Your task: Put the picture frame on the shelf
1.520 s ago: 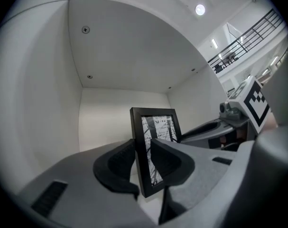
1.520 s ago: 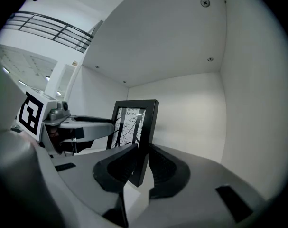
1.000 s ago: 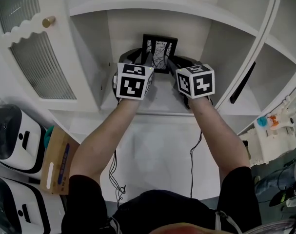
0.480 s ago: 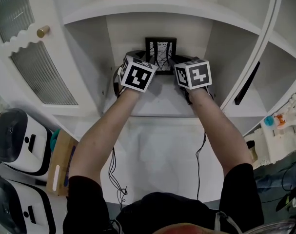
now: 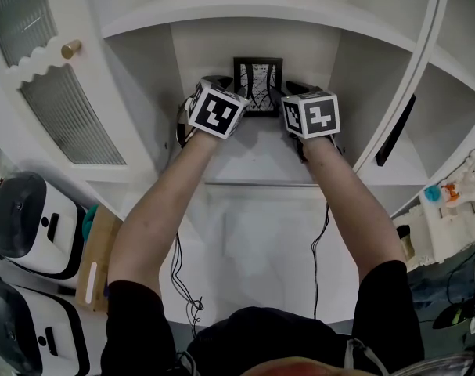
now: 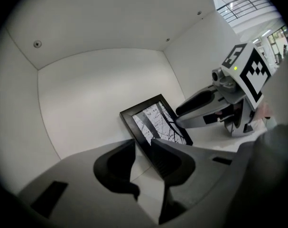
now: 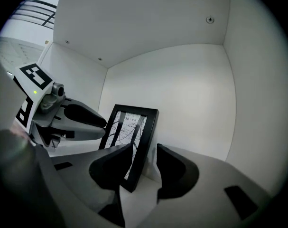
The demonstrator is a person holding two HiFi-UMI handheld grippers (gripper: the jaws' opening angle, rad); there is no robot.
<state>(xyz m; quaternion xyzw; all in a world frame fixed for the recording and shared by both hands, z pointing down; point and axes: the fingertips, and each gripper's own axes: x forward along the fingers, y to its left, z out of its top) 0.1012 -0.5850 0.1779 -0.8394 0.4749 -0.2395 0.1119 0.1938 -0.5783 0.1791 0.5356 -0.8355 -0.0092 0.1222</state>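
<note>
While the picture frame point(image 5: 258, 87) stands upright on the shelf point(image 5: 251, 160), leaning back against the white back wall point(image 5: 210, 53) of the cabinet bay, a person brackets it with a gripper on either side. The left gripper point(image 6: 143, 148) straddles the frame's lower left edge with its jaws parted a little, bare shelf showing in the gap. The right gripper point(image 7: 144, 150) does likewise at the lower right edge, with a sliver of white between the frame and the outer jaw. Neither appears to clamp anything. The frame looks light and rigid, and its glazed front is likely slick and breakable. Any further nudge is best taken low on the black moulding at the side edges, never on the pane.
</note>
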